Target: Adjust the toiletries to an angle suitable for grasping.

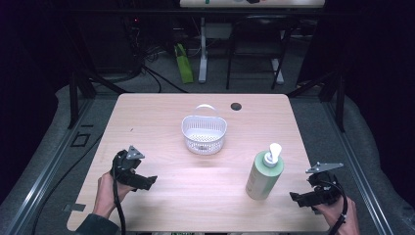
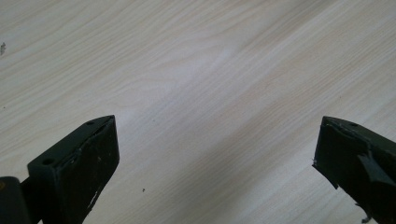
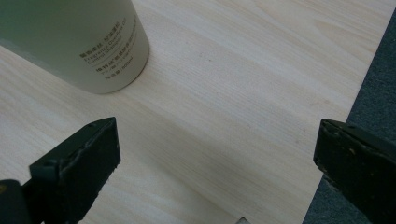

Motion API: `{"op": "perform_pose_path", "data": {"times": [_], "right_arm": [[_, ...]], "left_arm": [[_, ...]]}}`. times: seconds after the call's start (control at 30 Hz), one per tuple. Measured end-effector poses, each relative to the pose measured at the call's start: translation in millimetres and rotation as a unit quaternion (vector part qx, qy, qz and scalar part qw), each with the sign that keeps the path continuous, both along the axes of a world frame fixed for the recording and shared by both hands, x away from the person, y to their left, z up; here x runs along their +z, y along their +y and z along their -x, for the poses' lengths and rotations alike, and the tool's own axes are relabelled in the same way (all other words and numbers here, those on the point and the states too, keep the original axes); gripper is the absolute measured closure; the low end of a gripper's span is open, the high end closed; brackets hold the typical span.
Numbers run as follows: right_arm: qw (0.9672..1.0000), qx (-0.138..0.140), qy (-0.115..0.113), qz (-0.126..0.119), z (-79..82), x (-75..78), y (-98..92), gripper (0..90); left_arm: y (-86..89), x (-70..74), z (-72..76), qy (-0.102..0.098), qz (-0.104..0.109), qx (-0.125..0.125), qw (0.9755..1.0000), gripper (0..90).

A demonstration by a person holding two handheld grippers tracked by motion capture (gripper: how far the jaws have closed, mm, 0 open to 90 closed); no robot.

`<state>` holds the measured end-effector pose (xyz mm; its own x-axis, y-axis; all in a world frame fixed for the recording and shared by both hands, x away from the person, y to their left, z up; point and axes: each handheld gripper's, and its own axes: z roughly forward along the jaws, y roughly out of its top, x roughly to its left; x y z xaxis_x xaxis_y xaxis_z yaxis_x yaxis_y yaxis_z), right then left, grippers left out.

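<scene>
The right claw (image 1: 299, 198) rests wide open and empty near the pump bottle (image 1: 264, 172), which stands upright on the table (image 1: 161, 105). The left claw (image 1: 147, 182) is open too. A glancing approach could topple that tall bottle.

Light falls from overhead onto the pale wooden surface (image 1: 205, 181), leaving a soft sheen near its middle, while the far room sinks into darkness. The bottle (image 1: 264, 175) casts a faint shadow. In both gripper views, nearby objects look soft and slightly blurred.
</scene>
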<state>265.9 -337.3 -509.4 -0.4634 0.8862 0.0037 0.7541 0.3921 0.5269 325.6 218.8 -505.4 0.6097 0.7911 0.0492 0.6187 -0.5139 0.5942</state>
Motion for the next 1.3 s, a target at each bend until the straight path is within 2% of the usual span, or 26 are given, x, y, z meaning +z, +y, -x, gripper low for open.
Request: {"op": "perform_pose_path", "data": {"times": [0.1, 0.4, 0.57, 0.83, 0.93, 1.03, 1.07, 1.1, 1.13, 1.2, 1.23, 1.3], "right_arm": [[1.0, 0.0, 0.001, -0.003, 0.4, 0.2, 0.5, 0.0], [0.9994, 0.028, -0.002, -0.018, 1.7, 4.4, 4.7, 0.0], [0.9979, 0.05, -0.016, -0.038, 2.9, 10.3, 9.1, 0.0], [0.9952, 0.067, -0.026, -0.067, 3.5, 16.4, 13.5, 0.0], [0.9916, 0.088, -0.032, -0.089, 3.8, 20.7, 19.2, 0.0], [0.9901, 0.096, -0.038, -0.096, 3.6, 23.3, 22.2, 0.0], [0.9877, 0.104, -0.041, -0.109, 3.2, 25.5, 25.0, 0.0], [0.9877, 0.104, -0.041, -0.109, 3.2, 25.5, 25.0, 0.0], [0.9844, 0.116, -0.05, -0.122, 2.3, 28.1, 28.7, 0.0], [0.9834, 0.119, -0.051, -0.127, 1.9, 29.3, 30.7, 0.0], [0.9799, 0.131, -0.059, -0.138, 0.7, 32.0, 35.1, 0.0], [0.9791, 0.133, -0.06, -0.142, 0.1, 33.6, 37.8, 0.0]], "left_arm": [[-0.3, -0.2, -0.1, 0.0, -0.001, -0.001, 1.0, 0.0], [-1.4, -0.9, 0.2, 0.003, 0.0, -0.007, 1.0, 0.0], [-2.0, -0.3, 1.0, 0.001, 0.001, -0.01, 1.0, 0.0], [-2.3, 0.3, 1.6, -0.001, 0.002, -0.014, 0.9999, 0.0], [-2.8, 0.0, 1.5, -0.001, 0.001, -0.015, 0.9999, 0.0], [-3.9, -0.3, 1.3, 0.0, -0.002, -0.017, 0.9998, 0.0], [-4.0, -0.2, 1.5, 0.0, -0.002, -0.018, 0.9998, 0.0], [-4.2, 0.0, 1.6, -0.001, -0.002, -0.018, 0.9998, 0.0], [-4.3, 0.0, 1.5, -0.001, -0.002, -0.019, 0.9998, 0.0], [-4.6, -0.1, 1.3, -0.001, -0.001, -0.018, 0.9998, 0.0], [-4.9, -0.3, 1.4, -0.001, 0.001, -0.019, 0.9998, 0.0], [-5.6, -0.5, 1.5, -0.001, -0.001, -0.021, 0.9998, 0.0]]}}
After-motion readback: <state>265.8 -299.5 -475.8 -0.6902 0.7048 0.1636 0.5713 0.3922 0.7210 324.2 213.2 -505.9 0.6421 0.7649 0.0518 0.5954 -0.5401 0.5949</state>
